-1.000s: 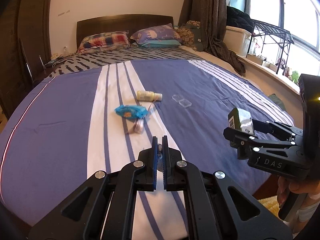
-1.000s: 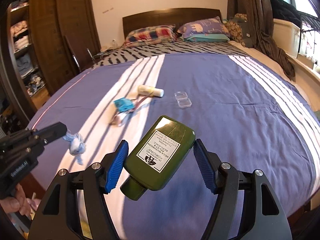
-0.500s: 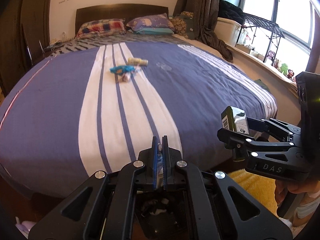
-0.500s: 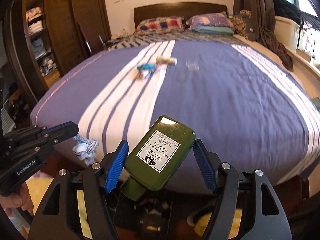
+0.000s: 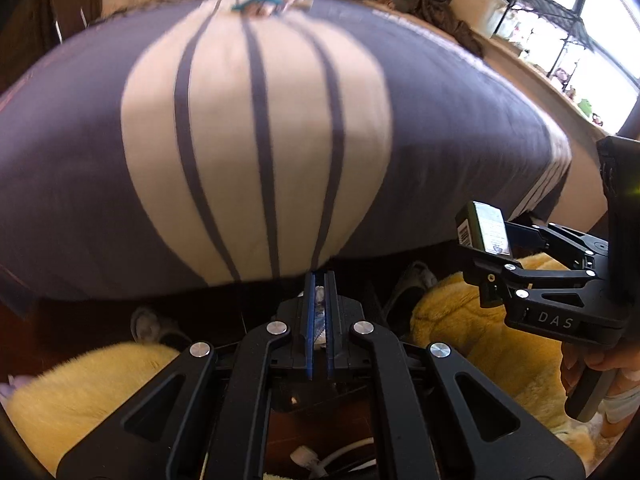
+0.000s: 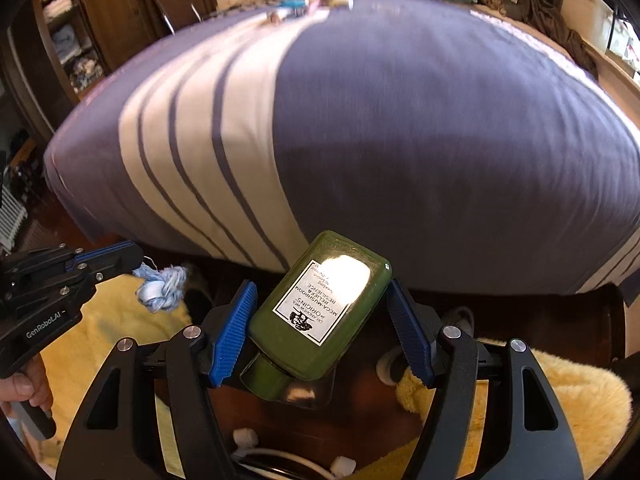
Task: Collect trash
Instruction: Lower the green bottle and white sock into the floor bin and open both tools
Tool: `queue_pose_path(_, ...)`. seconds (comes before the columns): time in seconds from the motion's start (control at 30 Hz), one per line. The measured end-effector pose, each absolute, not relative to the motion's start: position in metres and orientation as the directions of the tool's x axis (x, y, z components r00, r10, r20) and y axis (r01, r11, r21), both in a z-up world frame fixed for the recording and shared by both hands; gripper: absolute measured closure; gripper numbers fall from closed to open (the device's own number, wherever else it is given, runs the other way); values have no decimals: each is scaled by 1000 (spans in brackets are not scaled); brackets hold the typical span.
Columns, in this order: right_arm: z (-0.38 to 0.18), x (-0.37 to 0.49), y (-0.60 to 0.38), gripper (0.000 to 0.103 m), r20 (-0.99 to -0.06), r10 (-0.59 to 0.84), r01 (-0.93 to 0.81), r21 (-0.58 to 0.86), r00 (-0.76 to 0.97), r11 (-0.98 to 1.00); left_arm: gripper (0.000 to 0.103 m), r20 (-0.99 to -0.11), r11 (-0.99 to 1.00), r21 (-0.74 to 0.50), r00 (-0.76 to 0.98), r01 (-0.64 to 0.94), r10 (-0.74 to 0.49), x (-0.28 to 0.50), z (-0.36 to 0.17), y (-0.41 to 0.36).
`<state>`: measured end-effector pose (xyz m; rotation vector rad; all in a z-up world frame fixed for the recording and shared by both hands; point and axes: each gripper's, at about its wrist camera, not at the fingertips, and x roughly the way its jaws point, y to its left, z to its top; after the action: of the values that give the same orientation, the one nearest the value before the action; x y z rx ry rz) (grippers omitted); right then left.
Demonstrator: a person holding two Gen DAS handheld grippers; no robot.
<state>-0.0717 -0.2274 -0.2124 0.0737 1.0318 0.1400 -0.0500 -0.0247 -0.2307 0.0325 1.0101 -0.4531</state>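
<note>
My left gripper point(image 5: 319, 280) is shut on a crumpled blue-white wrapper point(image 5: 320, 296), which also shows in the right wrist view point(image 6: 162, 286) hanging from the left gripper point(image 6: 134, 256). My right gripper point(image 6: 320, 300) is shut on a green bottle point(image 6: 320, 308) with a white label, tilted cap-down; it also shows in the left wrist view point(image 5: 484, 230). Both grippers are low at the foot of the bed, over the floor. More trash point(image 5: 264, 2) lies far up the bed, also in the right wrist view point(image 6: 308, 4).
The blue and white striped bed point(image 5: 256, 128) fills the view ahead. Yellow fluffy rugs point(image 5: 472, 320) point(image 6: 112, 320) lie on the dark floor with slippers point(image 5: 408, 284). A white cable and a round rim point(image 6: 272, 456) show below. A wardrobe point(image 6: 80, 40) stands at left.
Both grippers have dropped and pulled back from above the bed to below its foot edge, still holding the wrapper and the bottle. The floor and rugs have come into view.
</note>
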Motion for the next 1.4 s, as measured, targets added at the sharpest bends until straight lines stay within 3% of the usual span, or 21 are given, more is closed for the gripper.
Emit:
queue_pose_path(0.33,-280,-51,-209,35,-900,235,-72,224,366,972,100,-919,910,-212,244,355,-309,-44,-332,-37)
queue_pose_path(0.63,-309,-34,-199,33,-927,241,-57,235,286,970,97,-944,916,-230,154,328,-292,-34,-359,-34)
queue_pose_path(0.67,-310,-33,-201,31,-928,245,-57,238,281,970,95,-944,918,-228,156,324,-289,-33,-358,-34)
queue_pose_path(0.73,-311,-32,-201,25,-927,250,-61,243,280,968,73,-946,923,-221,160,314,-281,-30,-358,-31)
queue_pose_path(0.8,-308,-31,-204,25,-925,247,-57,241,290,969,59,-947,928,-211,172,305,-272,-30,-357,-29)
queue_pose_path(0.9,-300,-31,-212,24,-920,232,-37,232,317,972,44,-946,937,-195,196,290,-258,-29,-348,-23)
queue_pose_path(1.03,-278,-33,-224,14,-907,157,-8,167,392,986,25,-938,949,-142,269,280,-220,-27,-320,-12)
queue_pose_path(1.17,-247,-35,-238,11,-872,106,11,126,477,992,16,-917,955,-103,345,279,-199,-21,-290,-4)
queue_pose_path(1.4,-179,-25,-255,7,-774,67,21,104,629,994,15,-853,951,-76,475,299,-217,-7,-222,-5)
